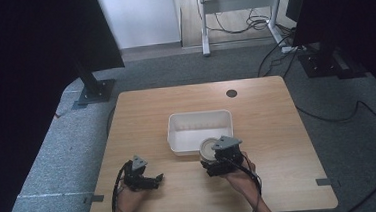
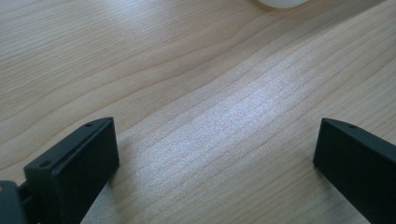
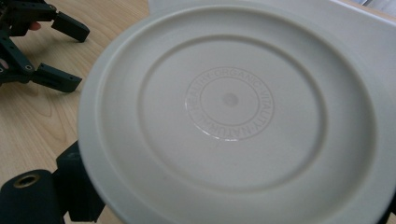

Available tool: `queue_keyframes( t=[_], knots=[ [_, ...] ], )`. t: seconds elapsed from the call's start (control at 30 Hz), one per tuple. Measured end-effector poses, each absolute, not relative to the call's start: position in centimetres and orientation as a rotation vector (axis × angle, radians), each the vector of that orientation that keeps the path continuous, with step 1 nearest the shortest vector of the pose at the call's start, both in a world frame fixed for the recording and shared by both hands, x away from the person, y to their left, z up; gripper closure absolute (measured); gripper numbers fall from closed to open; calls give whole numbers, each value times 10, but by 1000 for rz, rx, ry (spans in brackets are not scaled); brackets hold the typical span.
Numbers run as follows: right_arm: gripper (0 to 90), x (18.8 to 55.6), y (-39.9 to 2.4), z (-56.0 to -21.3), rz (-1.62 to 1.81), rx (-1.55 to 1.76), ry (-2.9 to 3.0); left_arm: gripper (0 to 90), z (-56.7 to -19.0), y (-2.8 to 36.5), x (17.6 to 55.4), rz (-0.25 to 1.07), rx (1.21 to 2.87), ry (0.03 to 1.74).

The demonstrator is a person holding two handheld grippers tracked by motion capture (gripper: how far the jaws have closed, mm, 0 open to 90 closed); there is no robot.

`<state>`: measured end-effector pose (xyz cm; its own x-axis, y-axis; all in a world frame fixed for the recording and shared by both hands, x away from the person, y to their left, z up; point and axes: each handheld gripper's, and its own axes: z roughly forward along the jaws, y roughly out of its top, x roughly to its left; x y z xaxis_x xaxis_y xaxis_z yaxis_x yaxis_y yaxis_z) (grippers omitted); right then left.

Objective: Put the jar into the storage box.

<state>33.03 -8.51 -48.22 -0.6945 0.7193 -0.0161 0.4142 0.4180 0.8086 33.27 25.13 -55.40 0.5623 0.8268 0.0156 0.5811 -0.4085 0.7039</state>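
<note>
The right gripper (image 1: 214, 156) hides most of a round white container (image 1: 210, 147); its lidded top (image 3: 231, 100) faces up, axis upright, with faint embossed lettering. It seems clamped by the jaws, but their tips are covered. It stands against the near wall of a white tray (image 1: 174, 132) at the table's (image 1: 266, 110) centre. Toward the near left corner, the left gripper (image 1: 160, 178) gapes wide, holding nothing.
</note>
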Motion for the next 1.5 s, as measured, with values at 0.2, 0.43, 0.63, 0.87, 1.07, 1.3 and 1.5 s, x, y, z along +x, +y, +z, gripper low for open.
queue_keyframes(
  t=[0.2, 0.43, 0.63, 0.87, 1.07, 1.3, 1.5],
  knots=[
    [88, 338, -80, -480, 1160, 973, 2307, 0, -554, 251, 333, 482, 2138, 1123],
    [88, 347, -75, -480, 1151, 976, 2305, 0, -554, 251, 333, 482, 2139, 1123],
    [88, 354, -70, -479, 1147, 985, 2300, 0, -554, 251, 333, 482, 2139, 1121],
    [88, 364, -65, -476, 1143, 979, 2295, 0, -554, 251, 333, 483, 2139, 1121],
    [88, 371, -60, -475, 1138, 970, 2293, 0, -554, 251, 333, 481, 2138, 1123],
    [88, 379, -56, -476, 1140, 978, 2289, 0, -554, 251, 333, 483, 2140, 1121],
    [88, 386, -51, -477, 1138, 982, 2281, 0, -554, 251, 333, 483, 2140, 1121]
  ],
)
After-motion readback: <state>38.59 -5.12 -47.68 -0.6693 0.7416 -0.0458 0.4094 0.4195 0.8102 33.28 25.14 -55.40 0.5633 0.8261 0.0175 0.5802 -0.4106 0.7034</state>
